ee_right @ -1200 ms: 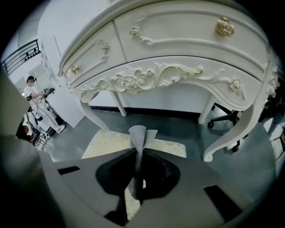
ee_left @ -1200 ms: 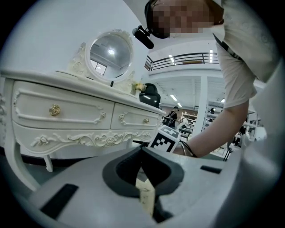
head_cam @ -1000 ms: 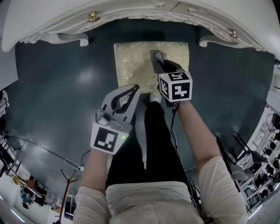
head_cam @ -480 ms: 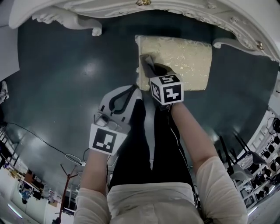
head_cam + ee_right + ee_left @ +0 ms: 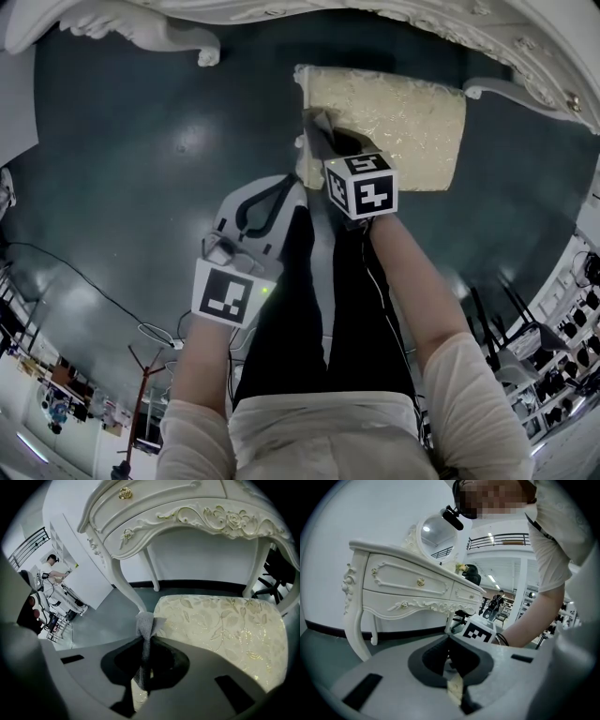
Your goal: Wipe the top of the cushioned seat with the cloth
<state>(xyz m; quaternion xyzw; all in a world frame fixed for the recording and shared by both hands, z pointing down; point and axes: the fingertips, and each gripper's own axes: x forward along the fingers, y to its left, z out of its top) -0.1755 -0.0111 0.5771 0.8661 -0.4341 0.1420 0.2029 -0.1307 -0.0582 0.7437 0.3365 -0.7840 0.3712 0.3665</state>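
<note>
Dark glossy floor (image 5: 131,178) spreads beneath a white carved dressing table (image 5: 187,513), and the cushioned seat (image 5: 403,117), cream with a leaf pattern, stands in front of it.

The right gripper (image 5: 143,641) has its jaws clenched on the grey cloth (image 5: 144,623), which bunches upward past the tips. In the head view the cloth sits at the seat's near left corner; whether it presses on the cushion cannot be told. Behind the jaws comes the marker cube (image 5: 361,186), then the right forearm (image 5: 412,281), stretched forward and angled slightly inward toward the seat.

The left gripper (image 5: 289,187) has its jaws closed together at the tips, gripping nothing. It hangs over the floor beside the person's dark trouser leg (image 5: 291,309), short of the seat's near edge, tips pointing toward it, with the left forearm (image 5: 202,361) drawn back close to the body.
</note>
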